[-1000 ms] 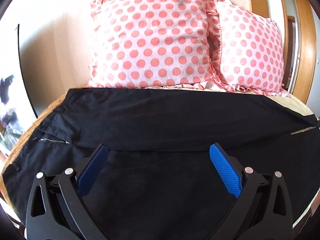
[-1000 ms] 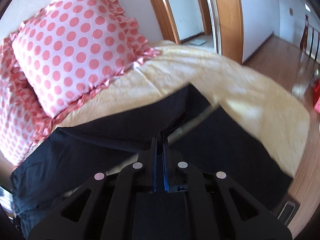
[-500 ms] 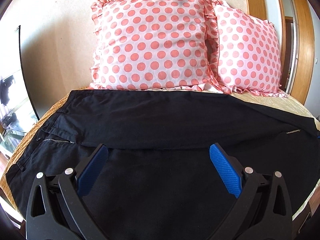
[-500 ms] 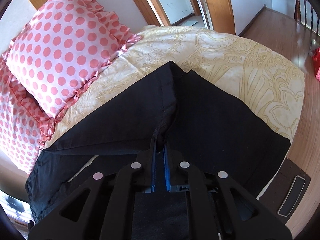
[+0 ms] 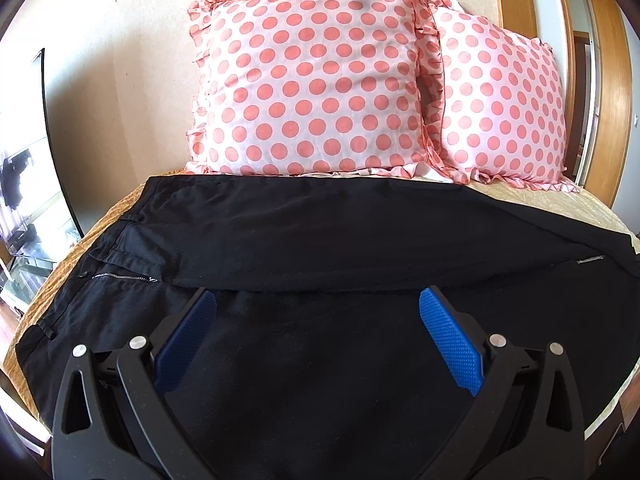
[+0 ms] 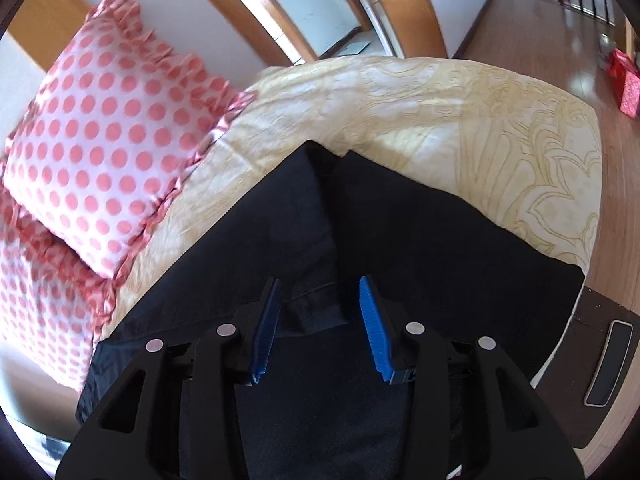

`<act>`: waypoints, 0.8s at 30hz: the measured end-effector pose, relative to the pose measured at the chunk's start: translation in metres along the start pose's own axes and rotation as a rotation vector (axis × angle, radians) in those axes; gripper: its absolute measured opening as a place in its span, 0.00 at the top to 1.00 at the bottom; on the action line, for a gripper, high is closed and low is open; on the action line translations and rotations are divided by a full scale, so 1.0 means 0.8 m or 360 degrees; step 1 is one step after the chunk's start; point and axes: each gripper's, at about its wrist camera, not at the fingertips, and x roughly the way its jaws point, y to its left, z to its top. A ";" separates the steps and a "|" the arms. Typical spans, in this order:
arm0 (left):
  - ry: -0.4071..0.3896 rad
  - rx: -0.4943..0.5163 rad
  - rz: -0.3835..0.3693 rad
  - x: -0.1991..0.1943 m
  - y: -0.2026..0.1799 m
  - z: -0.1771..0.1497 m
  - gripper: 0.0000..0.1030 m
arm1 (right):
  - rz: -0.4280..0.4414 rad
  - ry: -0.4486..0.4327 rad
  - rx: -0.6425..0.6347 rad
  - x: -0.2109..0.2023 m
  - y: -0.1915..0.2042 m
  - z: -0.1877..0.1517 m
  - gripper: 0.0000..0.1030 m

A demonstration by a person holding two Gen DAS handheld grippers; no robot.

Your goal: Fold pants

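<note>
Black pants [image 5: 320,240] lie flat across the bed, waistband and zipper at the left, legs running right, the far leg lying alongside the near one. My left gripper [image 5: 318,300] is open and empty above the near leg. In the right wrist view the leg ends [image 6: 400,232] lie on the yellow bedspread. My right gripper [image 6: 320,284] is open just above the hem fabric and holds nothing.
Two pink polka-dot pillows [image 5: 312,76] stand against the wall behind the pants and show in the right wrist view [image 6: 104,140]. The yellow patterned bedspread [image 6: 460,112] reaches the bed edge at the right. Beyond it are wooden floor, a doorway and a dark mat [image 6: 600,360].
My right gripper was shut on the pants leg end, carried it over and laid it on the bed, then opened and let go. My left gripper stayed open and rose slightly.
</note>
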 end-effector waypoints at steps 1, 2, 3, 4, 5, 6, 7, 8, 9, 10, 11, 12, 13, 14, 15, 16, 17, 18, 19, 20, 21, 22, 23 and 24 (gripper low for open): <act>0.0003 0.0002 0.0003 0.000 0.001 -0.001 0.02 | -0.0004 -0.0010 -0.0027 -0.001 0.002 -0.001 0.58; 0.0007 0.0002 0.0006 0.001 0.002 -0.001 0.02 | 0.0021 0.0001 -0.0038 0.000 0.004 -0.002 0.58; 0.0012 -0.0001 0.0010 0.001 0.003 -0.002 0.02 | 0.0070 0.0021 -0.0032 0.000 0.004 -0.004 0.59; 0.0015 -0.0003 0.0012 0.002 0.004 -0.002 0.02 | 0.0130 0.0046 -0.0015 0.001 0.004 -0.007 0.59; 0.0019 -0.0009 0.0012 0.003 0.004 -0.002 0.02 | 0.0172 0.0068 -0.0003 0.001 0.004 -0.009 0.62; 0.0022 -0.0013 0.0010 0.003 0.005 -0.003 0.02 | 0.0213 0.0089 0.0019 0.002 0.004 -0.012 0.63; 0.0026 -0.0018 0.0006 0.003 0.005 -0.003 0.02 | 0.0258 0.0112 0.0051 0.004 0.002 -0.014 0.63; 0.0029 -0.0019 0.0001 0.003 0.004 -0.003 0.02 | 0.0296 0.0132 0.0084 0.006 0.000 -0.016 0.63; 0.0032 -0.0016 -0.0003 0.003 0.003 -0.003 0.02 | 0.0320 0.0143 0.0114 0.007 -0.002 -0.017 0.63; 0.0033 -0.0011 -0.0003 0.003 0.002 -0.004 0.02 | 0.0331 0.0129 0.0136 0.007 -0.004 -0.017 0.64; 0.0032 -0.0006 -0.0003 0.002 0.001 -0.004 0.02 | 0.0330 0.0113 0.0147 0.007 -0.006 -0.016 0.64; 0.0030 -0.0001 -0.0002 0.002 0.000 -0.004 0.02 | 0.0324 0.0097 0.0155 0.007 -0.007 -0.015 0.67; 0.0030 0.0004 0.0002 0.002 0.000 -0.004 0.02 | 0.0317 0.0081 0.0163 0.009 -0.008 -0.013 0.68; 0.0032 0.0007 0.0004 0.002 -0.001 -0.004 0.02 | 0.0304 0.0063 0.0159 0.011 -0.007 -0.011 0.72; 0.0031 0.0003 0.0003 0.002 -0.001 -0.004 0.02 | 0.0274 0.0047 0.0146 0.013 -0.006 -0.009 0.82; 0.0032 0.0000 0.0004 0.002 -0.001 -0.004 0.02 | 0.0238 0.0037 0.0129 0.016 -0.004 -0.008 0.87; 0.0034 -0.0002 0.0007 0.002 -0.001 -0.004 0.02 | 0.0226 0.0033 0.0122 0.019 -0.004 -0.007 0.93; 0.0032 -0.0006 0.0011 0.001 0.000 -0.004 0.02 | 0.0240 0.0026 0.0127 0.020 -0.006 -0.006 0.95; 0.0024 -0.0008 0.0016 0.001 0.000 -0.004 0.02 | 0.0258 0.0008 0.0140 0.018 -0.008 -0.004 0.95; -0.0003 -0.0011 0.0034 -0.002 0.002 -0.004 0.02 | 0.0278 -0.0016 0.0148 0.013 -0.010 -0.003 0.95; -0.0034 -0.0010 0.0057 -0.005 0.002 -0.004 0.02 | 0.0301 -0.0052 0.0147 0.005 -0.012 -0.002 0.95; -0.0057 -0.0009 0.0078 -0.007 0.003 -0.003 0.02 | 0.0321 -0.0105 0.0129 -0.009 -0.013 -0.002 0.96; -0.0086 -0.0005 0.0103 -0.010 0.005 -0.003 0.02 | 0.0328 -0.0150 0.0108 -0.021 -0.014 -0.002 0.96; -0.0114 -0.0004 0.0122 -0.012 0.007 -0.003 0.02 | 0.0324 -0.0198 0.0089 -0.034 -0.015 -0.004 0.96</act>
